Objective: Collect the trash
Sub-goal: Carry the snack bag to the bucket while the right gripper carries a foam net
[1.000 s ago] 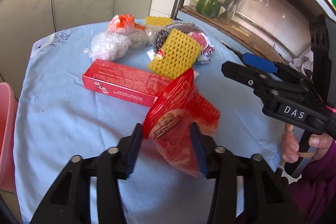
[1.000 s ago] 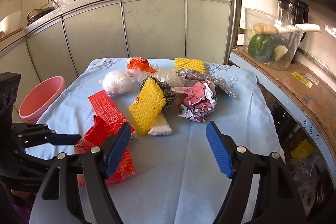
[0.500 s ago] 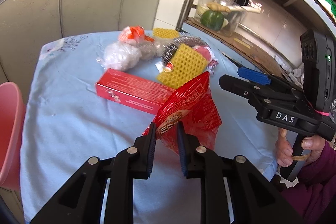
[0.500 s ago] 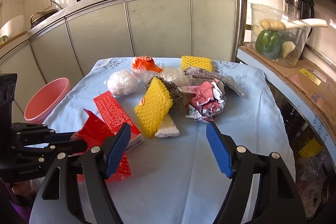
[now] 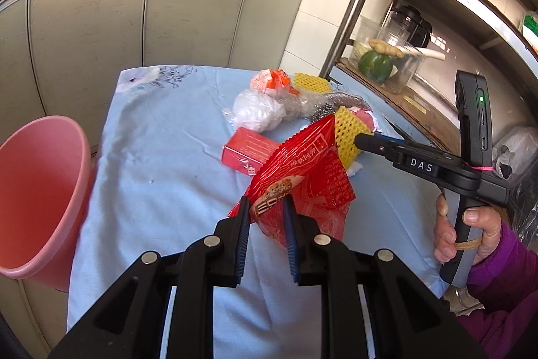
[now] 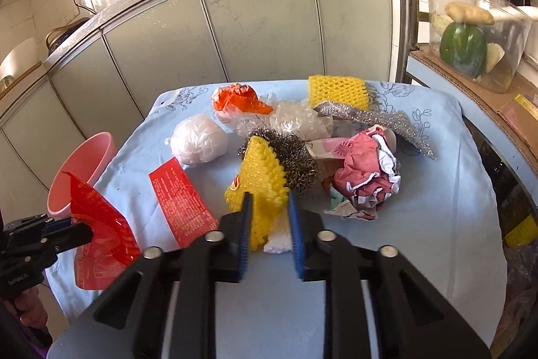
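My left gripper [image 5: 265, 207] is shut on a red snack wrapper [image 5: 302, 170] and holds it above the blue tablecloth [image 5: 161, 177]. The right wrist view shows that wrapper [image 6: 97, 224] at the left gripper [image 6: 84, 232], close to the pink bin [image 6: 87, 157]. My right gripper [image 6: 269, 214] has its jaws closing on a yellow foam net [image 6: 262, 170], which fills the gap between the blue pads. In the left wrist view the right gripper [image 5: 364, 140] reaches into the same net [image 5: 348, 130].
More trash lies on the cloth: a red box [image 6: 181, 201], a steel scourer [image 6: 296, 157], crumpled pink paper [image 6: 366, 177], a white plastic ball [image 6: 198, 140], an orange bag [image 6: 238, 100], a second yellow net [image 6: 338, 90]. The pink bin [image 5: 37, 190] stands beside the table's left edge.
The left jaws shut on the red wrapper, then lifted it and carried it left, bringing the pink bin into view. The right gripper moved forward and its wide-open jaws closed around the yellow net.
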The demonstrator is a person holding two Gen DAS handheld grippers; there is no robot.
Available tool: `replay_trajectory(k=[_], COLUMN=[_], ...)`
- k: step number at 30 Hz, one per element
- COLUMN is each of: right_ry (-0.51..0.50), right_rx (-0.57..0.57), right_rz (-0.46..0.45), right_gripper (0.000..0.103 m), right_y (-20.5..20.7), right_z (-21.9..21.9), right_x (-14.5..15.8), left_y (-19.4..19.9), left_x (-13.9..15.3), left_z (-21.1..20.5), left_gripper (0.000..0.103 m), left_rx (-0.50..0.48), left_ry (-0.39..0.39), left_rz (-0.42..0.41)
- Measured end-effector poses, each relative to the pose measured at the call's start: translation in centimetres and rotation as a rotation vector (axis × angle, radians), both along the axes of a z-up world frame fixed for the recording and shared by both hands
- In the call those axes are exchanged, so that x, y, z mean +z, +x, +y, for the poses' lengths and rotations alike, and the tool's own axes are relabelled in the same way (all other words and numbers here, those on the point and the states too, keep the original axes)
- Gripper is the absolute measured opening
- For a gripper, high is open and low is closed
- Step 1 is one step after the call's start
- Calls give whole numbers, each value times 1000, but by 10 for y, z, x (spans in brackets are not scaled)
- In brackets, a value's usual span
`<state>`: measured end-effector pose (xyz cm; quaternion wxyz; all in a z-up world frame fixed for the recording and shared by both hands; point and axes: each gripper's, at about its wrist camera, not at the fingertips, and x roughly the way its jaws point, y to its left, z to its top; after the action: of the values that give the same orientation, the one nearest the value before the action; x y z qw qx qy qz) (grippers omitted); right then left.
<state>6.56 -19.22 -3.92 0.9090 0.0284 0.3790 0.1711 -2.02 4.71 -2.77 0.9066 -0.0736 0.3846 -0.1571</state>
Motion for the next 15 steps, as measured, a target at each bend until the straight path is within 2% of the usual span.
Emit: replay_trajectory(k=[9, 15], right_ry=[-6, 11], right_rx=[49, 133], right_rz=[-86, -161], right_gripper=[10, 10], right_y=[-28, -33], right_z=[10, 40], right_x=[33, 69], left_y=[-1, -7], left_x=[9, 23], left_z=[21, 59], left_gripper=[19, 19], left_rx=[86, 229], left_ry=[-10, -36], left_rz=[-34, -83])
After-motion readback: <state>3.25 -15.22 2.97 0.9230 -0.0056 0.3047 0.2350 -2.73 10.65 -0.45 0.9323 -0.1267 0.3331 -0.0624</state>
